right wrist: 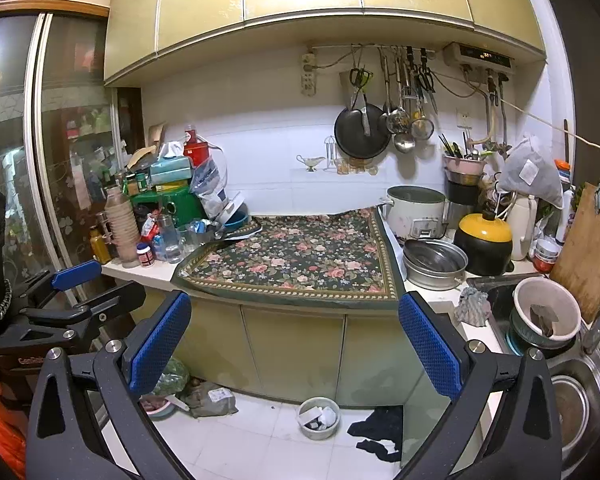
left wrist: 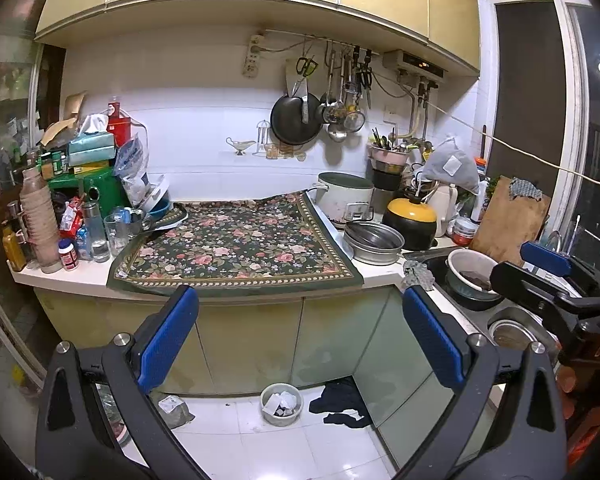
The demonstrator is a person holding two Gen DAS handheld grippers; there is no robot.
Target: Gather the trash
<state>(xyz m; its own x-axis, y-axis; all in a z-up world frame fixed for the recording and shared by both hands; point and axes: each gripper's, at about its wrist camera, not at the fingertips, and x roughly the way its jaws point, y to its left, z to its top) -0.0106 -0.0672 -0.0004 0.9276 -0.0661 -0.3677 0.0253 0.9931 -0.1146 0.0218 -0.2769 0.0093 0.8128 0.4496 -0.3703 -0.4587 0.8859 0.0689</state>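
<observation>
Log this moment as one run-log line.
left tool: open, empty | right tool: open, empty | small grey trash bin: on floor, holds crumpled paper | dark cloth: on floor beside bin

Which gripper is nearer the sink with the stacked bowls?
Right. The right gripper hangs just beside the sink, near its stacked bowls. The left gripper sits further left, facing the cabinet doors below the floral cloth. Both are open and empty.
</observation>
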